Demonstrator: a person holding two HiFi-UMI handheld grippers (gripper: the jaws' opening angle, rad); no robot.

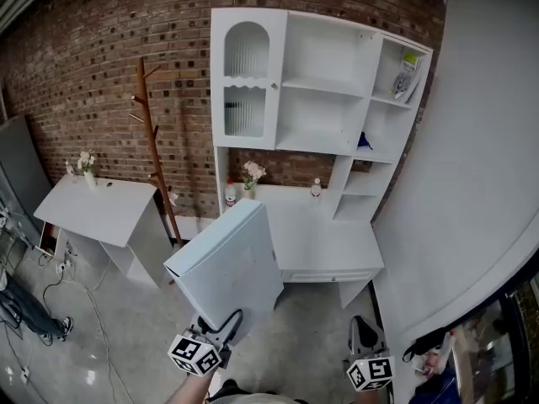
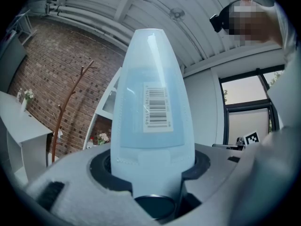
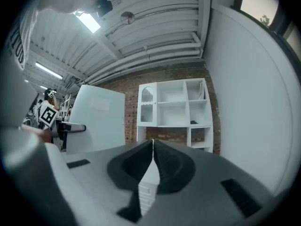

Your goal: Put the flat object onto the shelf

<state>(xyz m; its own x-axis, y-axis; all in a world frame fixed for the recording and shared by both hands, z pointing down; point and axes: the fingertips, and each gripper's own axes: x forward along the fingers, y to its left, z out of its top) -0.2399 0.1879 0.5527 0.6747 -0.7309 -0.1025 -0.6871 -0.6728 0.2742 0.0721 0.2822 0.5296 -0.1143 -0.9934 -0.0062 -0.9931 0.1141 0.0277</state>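
Left gripper [image 1: 217, 331]: we hold it low in the head view. Its fingers are spread partway and pinch the bottom edge of the flat object [image 1: 229, 263], one pad on each face.
Flat object: a pale blue, thin box that rises straight out of our left fingers and leans a little to one side. It is in the air and not on the shelf [image 1: 324, 87].
Barcode label [image 2: 155, 107]: a white sticker on the face of the box, above the left fingers in the left gripper view.
Right gripper [image 1: 364, 333]: we carry it to the right of the left fingers, clear of the box. Its fingers are pressed together with nothing between them.
Shelf: a white unit against the brick wall, well ahead of both pairs of fingers. It sits just beyond the right fingertips in the right gripper view. It has open compartments and an arched ribbed door at the upper left.
Desk [image 1: 324, 238]: a white top at the foot of the shelf, between our fingers and the shelf.
Coat stand [image 1: 153, 141]: wooden, ahead and left of the left fingers.
Side table [image 1: 97, 209]: white, further left of the left fingers.
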